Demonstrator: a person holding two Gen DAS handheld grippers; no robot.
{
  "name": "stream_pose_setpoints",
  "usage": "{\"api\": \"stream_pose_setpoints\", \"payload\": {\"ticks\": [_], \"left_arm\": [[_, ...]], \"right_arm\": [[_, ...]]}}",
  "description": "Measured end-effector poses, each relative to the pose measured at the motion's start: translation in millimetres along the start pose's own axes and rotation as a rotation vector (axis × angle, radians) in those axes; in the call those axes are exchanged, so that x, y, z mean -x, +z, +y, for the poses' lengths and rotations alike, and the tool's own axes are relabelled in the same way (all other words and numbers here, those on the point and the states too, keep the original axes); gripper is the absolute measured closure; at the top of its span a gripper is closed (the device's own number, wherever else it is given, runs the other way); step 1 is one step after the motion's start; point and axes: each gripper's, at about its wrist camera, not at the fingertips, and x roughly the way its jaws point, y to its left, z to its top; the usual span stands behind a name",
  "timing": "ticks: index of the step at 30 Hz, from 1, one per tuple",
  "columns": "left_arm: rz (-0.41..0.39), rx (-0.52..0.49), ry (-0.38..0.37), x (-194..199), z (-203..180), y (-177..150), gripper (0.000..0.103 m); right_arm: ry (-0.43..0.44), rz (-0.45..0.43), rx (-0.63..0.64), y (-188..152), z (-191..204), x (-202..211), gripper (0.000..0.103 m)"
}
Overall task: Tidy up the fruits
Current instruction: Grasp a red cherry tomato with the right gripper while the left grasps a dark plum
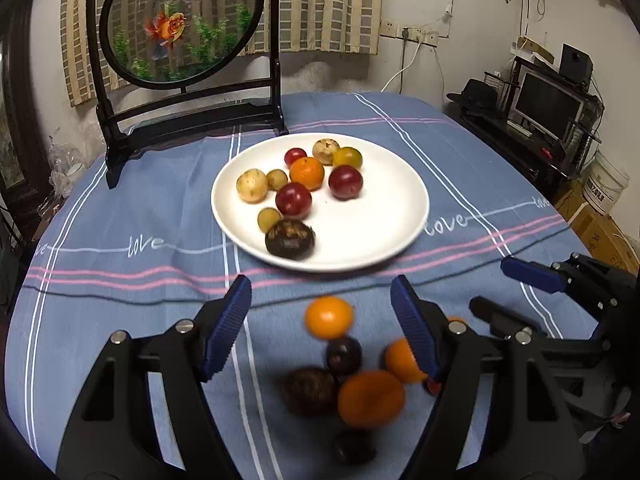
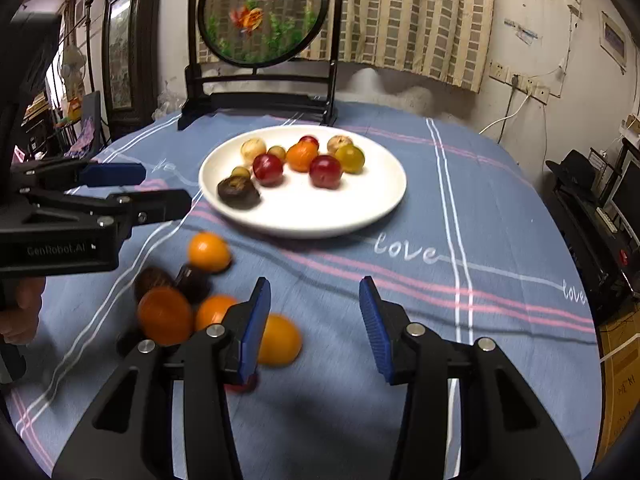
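Note:
A white plate [image 1: 380, 240] holds several fruits: red plums, an orange [image 1: 307, 173], pale longans and a dark mangosteen [image 1: 290, 238]. It also shows in the right wrist view [image 2: 320, 216]. Loose oranges [image 1: 329, 317] and dark fruits [image 1: 343, 354] lie on the blue cloth in front of the plate. My left gripper [image 1: 320, 304] is open and empty above this loose pile. My right gripper [image 2: 314, 308] is open and empty, with an orange [image 2: 280, 340] beside its left finger. The right gripper shows at the right of the left wrist view [image 1: 508, 284].
A black-framed round goldfish screen [image 1: 180, 20] stands at the table's far left. The blue striped tablecloth [image 1: 140, 200] covers a round table. A shelf with a monitor [image 1: 548, 104] stands to the right, off the table.

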Motion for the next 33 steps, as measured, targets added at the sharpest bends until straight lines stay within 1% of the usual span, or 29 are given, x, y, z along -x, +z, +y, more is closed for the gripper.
{"api": "stream_pose_setpoints", "payload": {"ticks": [5,13,26,33], "left_arm": [[0.008,-0.008,-0.008,12.6,-7.3,-18.0,0.029],[0.022,-0.017,-0.009,24.4,-16.1,-40.4,0.029],[0.032,-0.023,-0.009,27.3,-18.1,-51.7,0.027],[0.039,-0.010,-0.001,28.7,-5.1,-57.6,0.025]], "right_arm": [[0.014,0.010,0.007,-16.0,12.1,11.2,0.057],[0.023,0.021,0.007,-28.5,21.9,20.2,0.057],[0.033,0.056,0.018,-37.5,30.2,16.1,0.057],[0.035,0.097,0.044,-41.3,35.0,10.2,0.057]]}}
